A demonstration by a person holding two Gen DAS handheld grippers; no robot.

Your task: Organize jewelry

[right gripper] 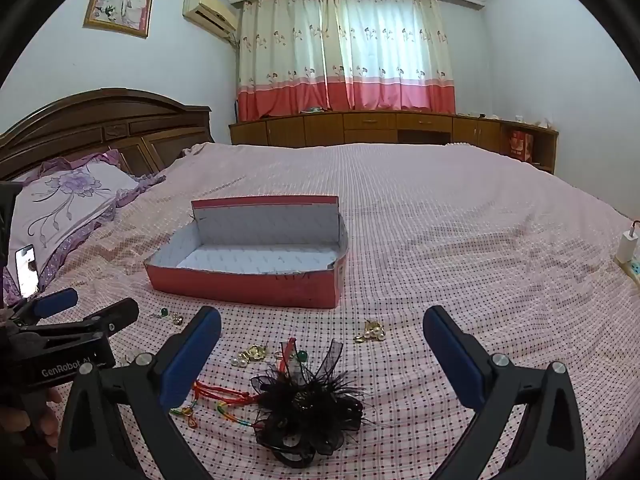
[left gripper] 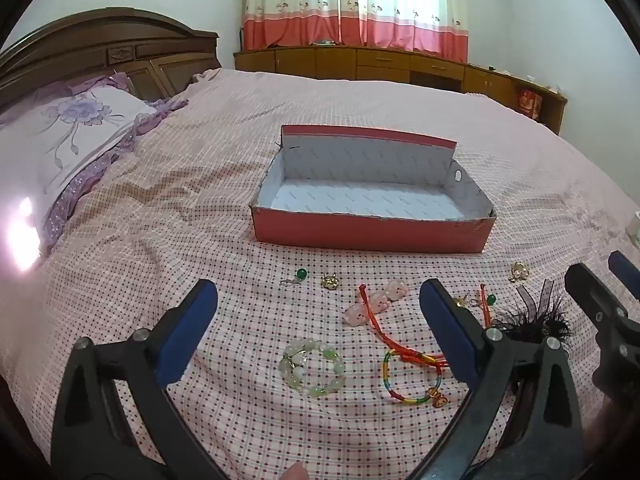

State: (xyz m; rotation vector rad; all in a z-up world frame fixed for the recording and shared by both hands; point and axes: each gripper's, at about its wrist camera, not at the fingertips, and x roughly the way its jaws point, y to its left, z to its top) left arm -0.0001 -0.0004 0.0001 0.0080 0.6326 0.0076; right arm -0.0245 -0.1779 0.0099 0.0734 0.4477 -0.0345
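An open red cardboard box (left gripper: 372, 236) with a white inside stands empty on the bed; it also shows in the right wrist view (right gripper: 244, 288). Jewelry lies in front of it: a pale green bead bracelet (left gripper: 313, 367), a rainbow cord bracelet (left gripper: 412, 378), a red cord with pink beads (left gripper: 376, 304), a green bead earring (left gripper: 301, 274), a gold charm (left gripper: 330, 281) and a pearl brooch (left gripper: 519, 271). A black feather hair flower (right gripper: 308, 408) lies between my right fingers. My left gripper (left gripper: 318, 304) is open above the bracelets. My right gripper (right gripper: 322, 330) is open above the flower.
The bed has a pink checked cover (right gripper: 460, 240). A purple flowered pillow (left gripper: 68, 136) and a wooden headboard (left gripper: 104, 48) are at the left. A phone (right gripper: 27, 270) lies by the pillow. A white charger and power strip (right gripper: 628, 248) sit at the right edge.
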